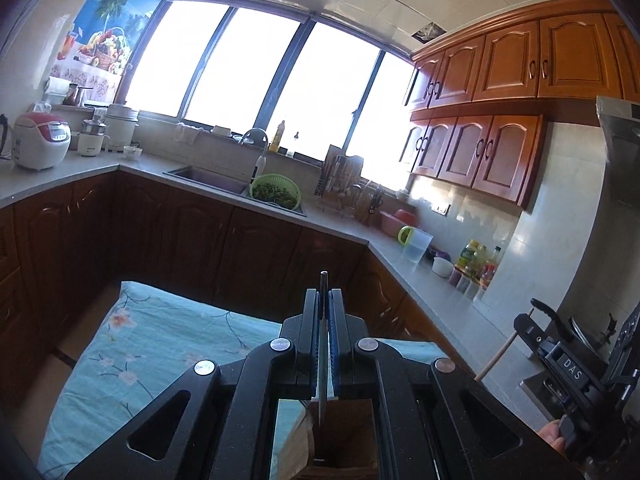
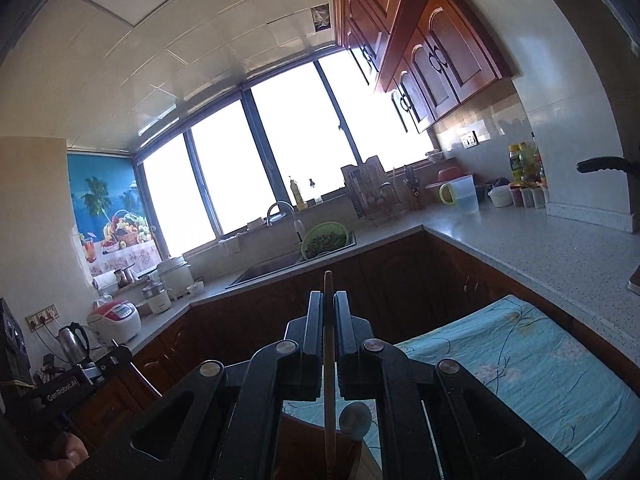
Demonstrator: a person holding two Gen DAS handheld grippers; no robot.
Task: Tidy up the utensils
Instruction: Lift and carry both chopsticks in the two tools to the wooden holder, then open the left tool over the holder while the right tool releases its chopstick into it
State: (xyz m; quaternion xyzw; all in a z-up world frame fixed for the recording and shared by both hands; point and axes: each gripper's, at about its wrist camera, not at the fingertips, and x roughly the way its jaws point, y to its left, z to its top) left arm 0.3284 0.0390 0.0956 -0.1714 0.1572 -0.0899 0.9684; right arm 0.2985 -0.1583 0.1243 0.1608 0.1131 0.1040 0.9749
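Mid-task, I judge: both utensils are lifted above the near table with its floral blue cloth (image 1: 160, 344), neither put away yet. The left gripper (image 1: 325, 300) is clamped on a thin metal utensil (image 1: 323, 280) (handle end only). The right gripper (image 2: 329, 300) pinches a wooden chopstick (image 2: 328, 280). Where they go isn't visible.

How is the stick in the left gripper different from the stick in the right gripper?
The left gripper pinches a thin grey metal utensil; the right gripper pinches a pale wooden stick. The metal one looks shiny and flat, while the wooden one looks dull. Both are long and slim, stand upright between shut jaws, and poke out above them.
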